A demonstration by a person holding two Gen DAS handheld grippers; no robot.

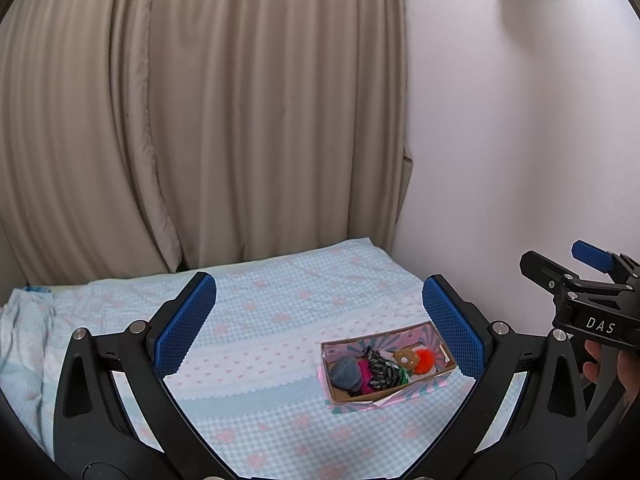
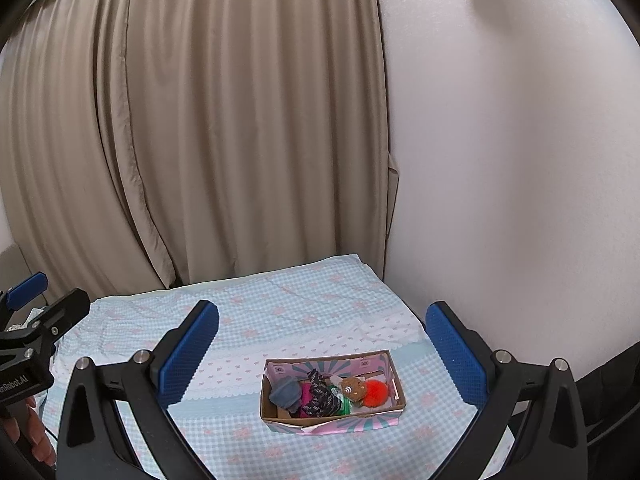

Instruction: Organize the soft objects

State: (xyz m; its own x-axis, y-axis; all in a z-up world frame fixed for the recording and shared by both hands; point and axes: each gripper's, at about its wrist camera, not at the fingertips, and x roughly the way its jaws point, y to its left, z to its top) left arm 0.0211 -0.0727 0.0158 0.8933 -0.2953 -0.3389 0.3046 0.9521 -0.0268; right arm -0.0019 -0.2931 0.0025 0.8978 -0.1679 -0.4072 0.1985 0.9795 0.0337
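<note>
A small cardboard box (image 1: 448, 372) (image 2: 396, 384) with pink and teal outer flaps lies on the bed. Inside it are several soft things: a grey cloth (image 1: 346, 372) (image 2: 286, 392), a pink piece (image 1: 365, 374), a dark patterned cloth (image 1: 380, 368) (image 2: 320, 394), a brown plush (image 1: 405, 359) (image 2: 354, 389) and an orange pompom (image 1: 425, 361) (image 2: 376, 393). My left gripper (image 1: 318, 320) is open and empty, held above the bed, left of the box. My right gripper (image 2: 322, 344) is open and empty, above and behind the box.
The bed has a light blue checked sheet (image 1: 260, 308) (image 2: 280, 300) with pink flowers. A beige curtain (image 1: 200, 120) (image 2: 220, 120) hangs behind it and a white wall (image 1: 520, 140) (image 2: 500, 160) stands on the right. The sheet is rumpled at the left edge (image 1: 24, 340).
</note>
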